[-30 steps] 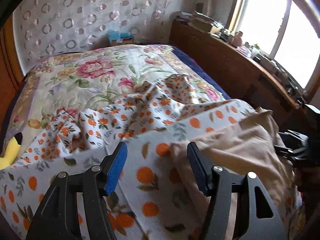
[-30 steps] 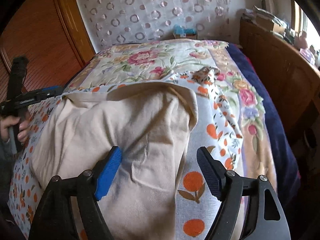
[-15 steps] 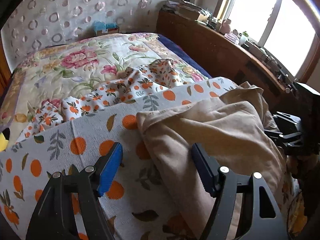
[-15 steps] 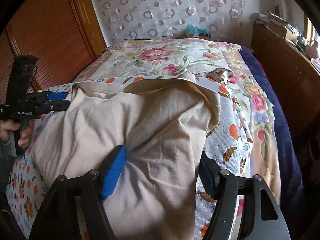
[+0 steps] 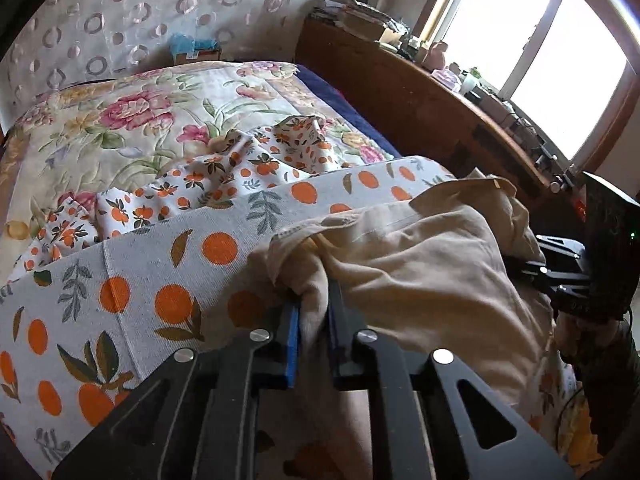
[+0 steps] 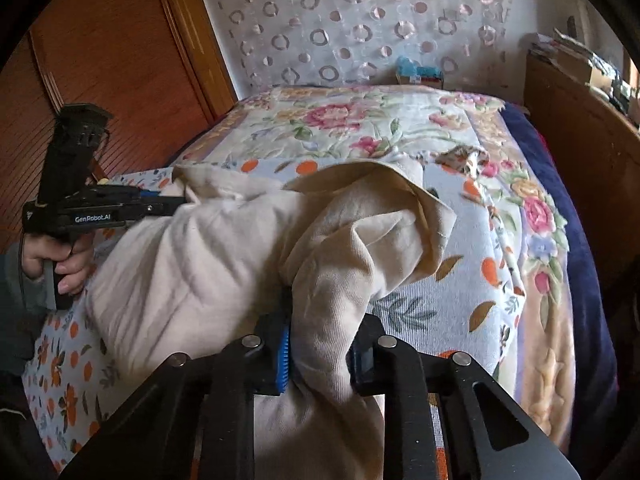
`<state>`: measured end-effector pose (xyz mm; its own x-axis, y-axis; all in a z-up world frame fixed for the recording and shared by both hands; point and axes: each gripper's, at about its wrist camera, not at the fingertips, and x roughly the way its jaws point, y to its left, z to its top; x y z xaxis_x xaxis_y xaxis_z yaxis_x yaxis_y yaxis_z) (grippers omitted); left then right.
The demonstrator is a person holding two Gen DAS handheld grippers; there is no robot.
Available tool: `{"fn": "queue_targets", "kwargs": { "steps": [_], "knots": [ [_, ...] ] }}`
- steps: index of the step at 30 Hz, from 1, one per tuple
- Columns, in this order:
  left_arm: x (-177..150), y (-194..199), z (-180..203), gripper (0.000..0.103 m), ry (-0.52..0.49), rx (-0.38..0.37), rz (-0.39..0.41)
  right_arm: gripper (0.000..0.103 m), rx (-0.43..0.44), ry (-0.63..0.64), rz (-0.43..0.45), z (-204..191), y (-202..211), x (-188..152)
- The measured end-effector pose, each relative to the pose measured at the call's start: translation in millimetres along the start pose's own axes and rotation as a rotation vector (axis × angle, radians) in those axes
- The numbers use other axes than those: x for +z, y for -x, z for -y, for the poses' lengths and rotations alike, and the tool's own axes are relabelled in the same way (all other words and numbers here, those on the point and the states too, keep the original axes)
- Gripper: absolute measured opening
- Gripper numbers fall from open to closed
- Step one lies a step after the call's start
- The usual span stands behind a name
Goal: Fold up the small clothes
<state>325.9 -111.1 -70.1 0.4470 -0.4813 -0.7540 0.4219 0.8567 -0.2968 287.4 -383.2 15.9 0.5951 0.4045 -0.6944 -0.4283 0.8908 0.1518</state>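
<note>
One beige garment (image 6: pixel 224 248), rumpled — bunched, creased

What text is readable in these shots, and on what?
"GenRobot.AI": white print on the side of the left gripper, seen in the right wrist view.
Box with a blue top at the head of the bed: label too small to read.
Books and papers on the wooden ledge: blurred, unreadable.
Nothing else legible.

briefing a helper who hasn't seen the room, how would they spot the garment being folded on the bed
Start at the bed's floral quilt; nearer lies an orange-print cloth. Bunched on that cloth is the beige garment, each end pinched in a hand-held gripper. It is the only plain, unpatterned fabric there.
</note>
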Motion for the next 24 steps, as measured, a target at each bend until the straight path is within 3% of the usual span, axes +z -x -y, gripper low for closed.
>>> {"fn": "queue_targets", "kwargs": {
  "steps": [7, 12, 24],
  "knots": [
    [-8, 70, 16, 0.010, -0.008, -0.043, 0.165, 0.020, -0.016, 0.071, 0.117, -23, 34, 8],
    [-17, 122, 13, 0.010, -0.002, -0.024, 0.277, 0.020, -0.004, 0.137, 0.164, -49, 45, 16],
    [-71, 231, -63, 0.010, 0.121, 0.158, 0.439, 0.020, 0.125, 0.423, 0.199, -160, 4, 73]
  ]
}}
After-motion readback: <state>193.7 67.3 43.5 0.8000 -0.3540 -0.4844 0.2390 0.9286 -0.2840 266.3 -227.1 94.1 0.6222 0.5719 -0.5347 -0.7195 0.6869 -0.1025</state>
